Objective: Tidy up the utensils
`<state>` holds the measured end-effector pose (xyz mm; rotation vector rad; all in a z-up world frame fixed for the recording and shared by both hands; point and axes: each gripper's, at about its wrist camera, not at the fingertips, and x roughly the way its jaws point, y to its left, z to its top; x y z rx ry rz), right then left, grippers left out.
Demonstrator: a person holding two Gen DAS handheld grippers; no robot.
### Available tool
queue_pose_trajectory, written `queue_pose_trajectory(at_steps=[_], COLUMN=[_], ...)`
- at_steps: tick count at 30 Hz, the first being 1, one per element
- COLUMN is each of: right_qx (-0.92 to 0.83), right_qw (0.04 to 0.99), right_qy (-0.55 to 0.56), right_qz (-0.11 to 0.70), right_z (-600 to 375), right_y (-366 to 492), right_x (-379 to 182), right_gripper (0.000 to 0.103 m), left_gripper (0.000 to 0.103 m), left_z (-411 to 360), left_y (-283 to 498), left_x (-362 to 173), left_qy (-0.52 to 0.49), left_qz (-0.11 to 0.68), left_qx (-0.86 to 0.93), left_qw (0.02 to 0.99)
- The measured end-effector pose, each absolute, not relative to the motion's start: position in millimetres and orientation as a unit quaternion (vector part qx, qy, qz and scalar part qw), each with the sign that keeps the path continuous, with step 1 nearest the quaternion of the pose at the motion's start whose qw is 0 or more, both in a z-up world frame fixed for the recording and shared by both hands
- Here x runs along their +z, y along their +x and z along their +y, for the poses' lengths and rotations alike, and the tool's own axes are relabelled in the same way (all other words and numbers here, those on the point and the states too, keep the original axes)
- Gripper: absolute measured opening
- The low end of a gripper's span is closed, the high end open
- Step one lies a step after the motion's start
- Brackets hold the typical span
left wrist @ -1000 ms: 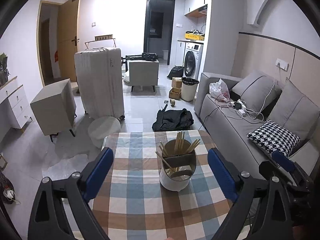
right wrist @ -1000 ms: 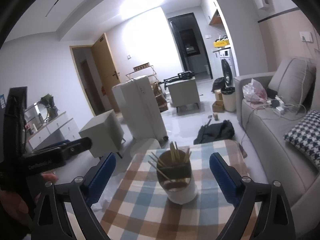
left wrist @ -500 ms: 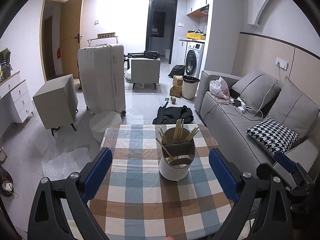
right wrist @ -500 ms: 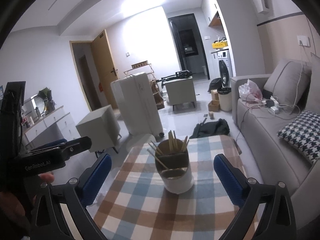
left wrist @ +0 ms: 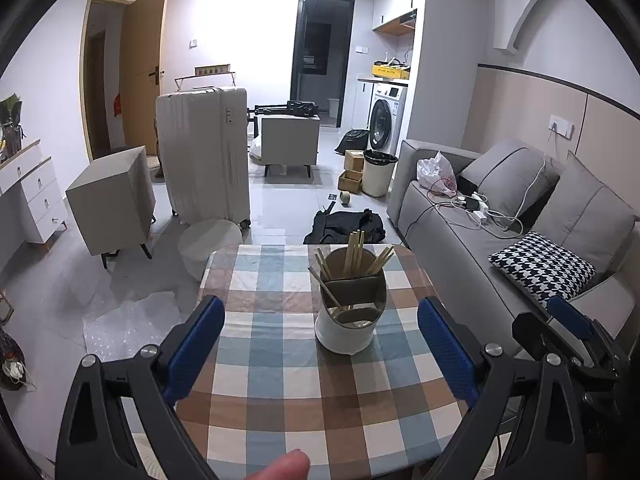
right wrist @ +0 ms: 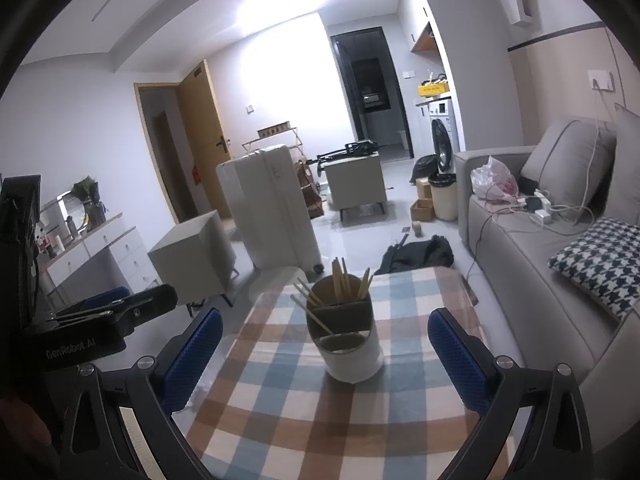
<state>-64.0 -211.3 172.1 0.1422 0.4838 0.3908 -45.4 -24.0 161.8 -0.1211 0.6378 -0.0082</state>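
Hovering over a small bench (left wrist: 280, 364) with a blue, brown and white checked cloth, both sets of tongs are spread wide with nothing in them.

Going left to right in the left wrist view: the left tongs (left wrist: 320, 344) have their blue pads (left wrist: 196, 344) far apart and touch nothing, bare cloth under them. Roughly between the pads, a bit further along the bench and well clear of both, stands one white utensil holder (left wrist: 348, 316). It's a round pot split by dividers, and the far compartment holds a bunch of wooden chopsticks (left wrist: 354, 250), roughly ten though they overlap too much for an exact count. One stick leans out to the left over the rim. There's something pale in the near compartment, can't tell what. At the far right edge the right tongs (left wrist: 568, 322) poke into frame beside the sofa (left wrist: 460, 240). A fingertip (left wrist: 282, 466) shows at the bottom edge.

The right wrist view tells the same story: left tongs (right wrist: 108, 312) at the left edge, right tongs (right wrist: 324, 344) gaping wide and empty, the holder standing between the pads and touching neither. On the sofa, one houndstooth cushion (right wrist: 600, 256).
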Motion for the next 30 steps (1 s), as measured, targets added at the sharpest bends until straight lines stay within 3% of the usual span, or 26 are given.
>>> queue_pose_trajectory(at_steps=[30], right_qx=[0.18], right_qw=[0.951], right_qy=[0.071], right_qz=[0.242], right_z=[-206.5], right_y=[-69.2], right_x=[172.0], right_gripper=[0.103], left_gripper=[0.095], left_z=[-21.2], left_y=[-47.8], left_x=[155.4], left_qy=[-0.066], left_qz=[0.321], left_qx=[-0.004], left_qw=[0.945])
